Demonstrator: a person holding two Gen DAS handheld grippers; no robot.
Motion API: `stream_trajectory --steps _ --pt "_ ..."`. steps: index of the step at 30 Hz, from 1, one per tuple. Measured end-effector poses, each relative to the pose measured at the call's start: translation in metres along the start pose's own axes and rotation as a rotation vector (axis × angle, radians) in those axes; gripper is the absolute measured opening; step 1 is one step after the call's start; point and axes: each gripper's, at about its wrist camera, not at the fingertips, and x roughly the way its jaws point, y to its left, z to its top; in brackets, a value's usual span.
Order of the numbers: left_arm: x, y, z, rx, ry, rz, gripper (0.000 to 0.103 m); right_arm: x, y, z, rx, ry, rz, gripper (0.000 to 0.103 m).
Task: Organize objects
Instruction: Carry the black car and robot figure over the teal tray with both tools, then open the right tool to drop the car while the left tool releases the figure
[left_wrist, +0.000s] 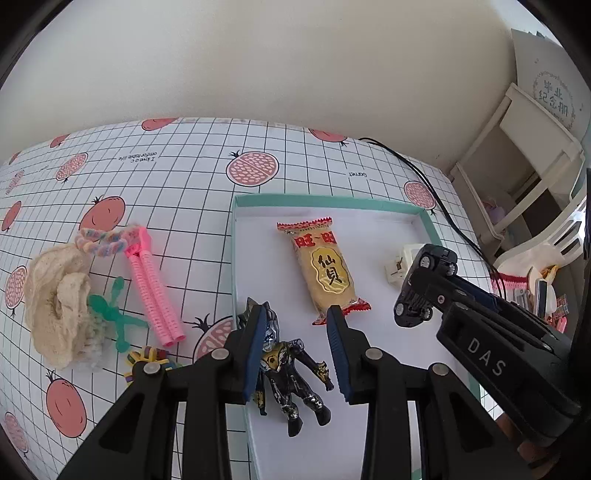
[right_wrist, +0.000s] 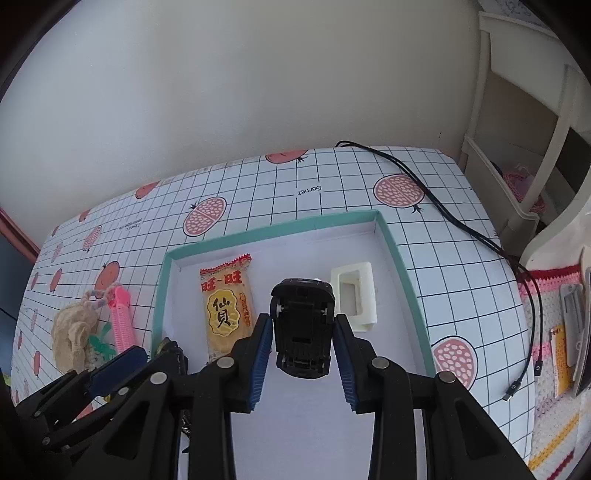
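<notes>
A white tray with a teal rim (left_wrist: 325, 201) (right_wrist: 273, 230) lies on the grid-patterned tablecloth. In it are a yellow rice-cracker packet (left_wrist: 328, 273) (right_wrist: 225, 310), a white plastic piece (left_wrist: 399, 266) (right_wrist: 356, 299) and a black-and-gold action figure (left_wrist: 291, 373) lying on its back. My left gripper (left_wrist: 297, 343) is open above the figure, whose head is by the left finger. My right gripper (right_wrist: 301, 332) (left_wrist: 428, 284) is shut on a black toy car (right_wrist: 301, 328) (left_wrist: 413, 310), held underside up over the tray's middle, close to the white piece.
Left of the tray lie a cream knitted cloth (left_wrist: 55, 302), a pink ribbed toy (left_wrist: 151, 288), a green figure (left_wrist: 110, 310), a pastel braided band (left_wrist: 103, 240) and a small multicoloured toy (left_wrist: 147, 360). A black cable (right_wrist: 461, 225) crosses the table's right side. A cream shelf (right_wrist: 517, 147) stands beyond.
</notes>
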Motion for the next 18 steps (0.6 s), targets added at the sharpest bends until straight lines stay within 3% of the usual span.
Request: stream_trajectory --steps 5,11,16,17,18 --pt "-0.006 0.007 0.001 -0.019 -0.018 0.031 0.036 0.001 -0.002 -0.001 0.003 0.008 -0.004 0.037" --pt "-0.004 0.018 0.002 -0.052 -0.016 0.067 0.049 0.008 -0.005 -0.005 0.006 0.03 -0.017 0.038" --pt "-0.003 0.029 0.002 -0.082 -0.013 0.111 0.051 0.008 -0.006 -0.006 0.004 0.028 -0.026 0.051" --pt "-0.003 0.031 0.002 -0.089 -0.013 0.119 0.054 0.009 -0.007 -0.006 0.006 0.03 -0.029 0.055" --pt "-0.003 0.033 0.003 -0.093 -0.013 0.128 0.066 0.009 -0.007 -0.006 0.009 0.032 -0.03 0.06"
